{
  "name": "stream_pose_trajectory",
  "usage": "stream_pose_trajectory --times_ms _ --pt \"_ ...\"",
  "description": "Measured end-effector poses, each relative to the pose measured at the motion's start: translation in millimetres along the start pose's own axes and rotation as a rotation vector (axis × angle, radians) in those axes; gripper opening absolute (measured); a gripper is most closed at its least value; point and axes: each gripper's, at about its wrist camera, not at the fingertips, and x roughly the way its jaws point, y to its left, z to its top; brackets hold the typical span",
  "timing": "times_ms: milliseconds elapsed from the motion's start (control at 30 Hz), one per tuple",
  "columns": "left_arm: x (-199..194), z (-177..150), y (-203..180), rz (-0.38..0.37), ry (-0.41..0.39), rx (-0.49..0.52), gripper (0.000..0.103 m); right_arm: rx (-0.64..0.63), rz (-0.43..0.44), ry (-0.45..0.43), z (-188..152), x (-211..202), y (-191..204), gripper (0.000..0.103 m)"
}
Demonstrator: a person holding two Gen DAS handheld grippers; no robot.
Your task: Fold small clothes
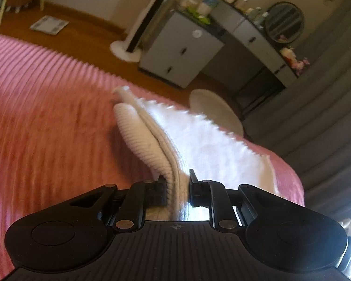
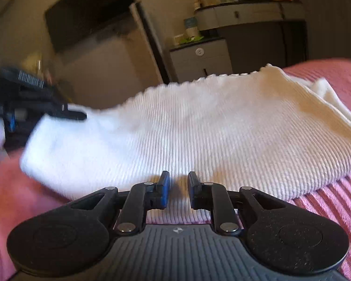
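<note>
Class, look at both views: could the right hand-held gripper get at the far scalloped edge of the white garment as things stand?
Probably not at once: the right hand-held gripper is already shut on the near edge of the white garment, so it would first have to let go.

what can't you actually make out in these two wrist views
- White ribbed garment: its type. Right wrist view: bunched and blurred; left wrist view shows only folded layers.
- Right gripper: whether the jaws pinch cloth. Its own fingers hide the contact.
- Left gripper: its body is cut off by the right wrist view's left edge.
- Items on the grey cabinet: too small and blurred.
</note>
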Motion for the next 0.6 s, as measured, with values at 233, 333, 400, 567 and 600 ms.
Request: stream_pose_trajectory --times_ms 233,333,400,567,600 --pt "7.7 -0.2 -90.2 -0.047 0.008 0.230 0.018 0.244 -0.062 -0.178 15.8 -37.9 -52.3 0.017" --pt "27.9 -12.5 -131.1 -0.090 0.024 0.294 0.018 0.338 -0.067 -0.189 14.8 -43.0 -74.5 0.019" --pt "47.1 -24.2 -152.3 -0.103 0.049 0.327 0.019 0.384 -0.070 -0.178 11.4 -43.8 -85.6 0.020" --pt "98.3 -58.8 -183.9 -0.107 0.123 0.375 0.028 0.417 -0.071 -0.173 6.9 -41.7 -99.0 0.020" --pt "104.4 -64.7 -184.5 -0.122 0.145 0.367 0.031 0.430 -0.062 -0.169 6.1 -39.6 -101.0 0.020"
